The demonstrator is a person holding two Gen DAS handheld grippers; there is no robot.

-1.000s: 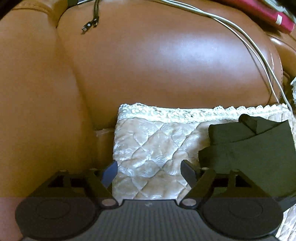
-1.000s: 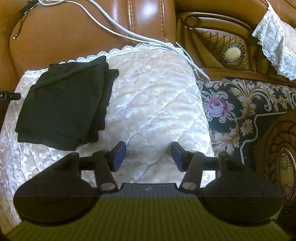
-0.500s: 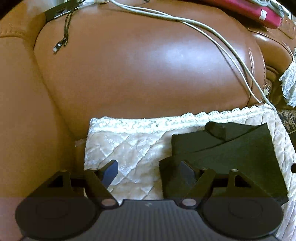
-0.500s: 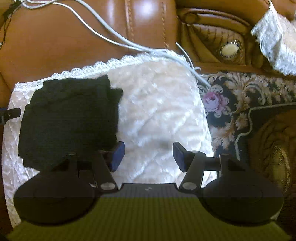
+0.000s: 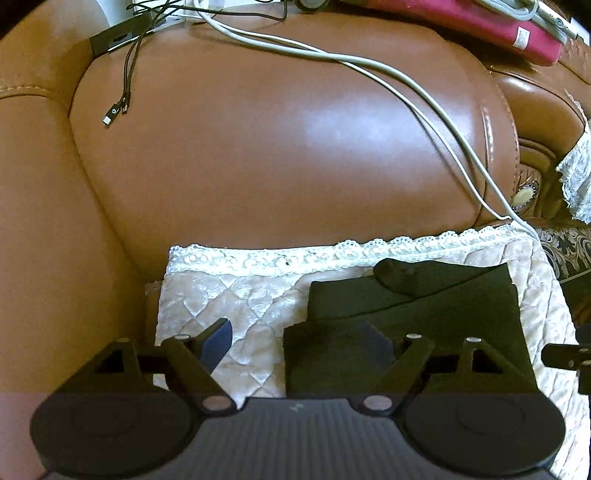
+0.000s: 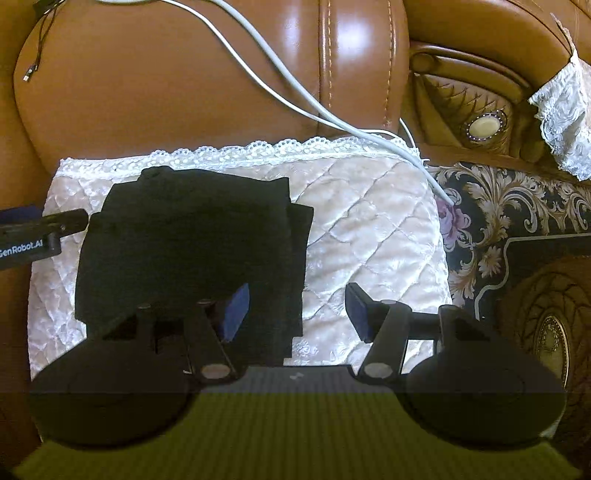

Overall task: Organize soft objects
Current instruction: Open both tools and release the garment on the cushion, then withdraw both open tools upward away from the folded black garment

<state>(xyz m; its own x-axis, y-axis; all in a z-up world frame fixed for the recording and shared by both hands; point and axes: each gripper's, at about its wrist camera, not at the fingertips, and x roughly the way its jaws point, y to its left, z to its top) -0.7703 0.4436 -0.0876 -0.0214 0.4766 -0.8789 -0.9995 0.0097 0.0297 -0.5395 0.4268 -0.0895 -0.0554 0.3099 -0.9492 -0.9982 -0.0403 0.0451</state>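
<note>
Between the spread jaws of both grippers, left (image 5: 297,341) and right (image 6: 297,308), the folded cloth's (image 6: 192,240) near edge is straddled, equally near each.

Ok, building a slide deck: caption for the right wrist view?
Open right tongs hover over a folded black garment on a quilted white seat cover.

Near edge of the folded black cloth (image 6: 192,240) hidden behind the right gripper (image 6: 297,308). Right fingertip of the left gripper (image 5: 301,345) lost against the same dark cloth (image 5: 417,314). White cables (image 5: 406,85) and red case (image 5: 461,22) cut off at the top edge.
</note>
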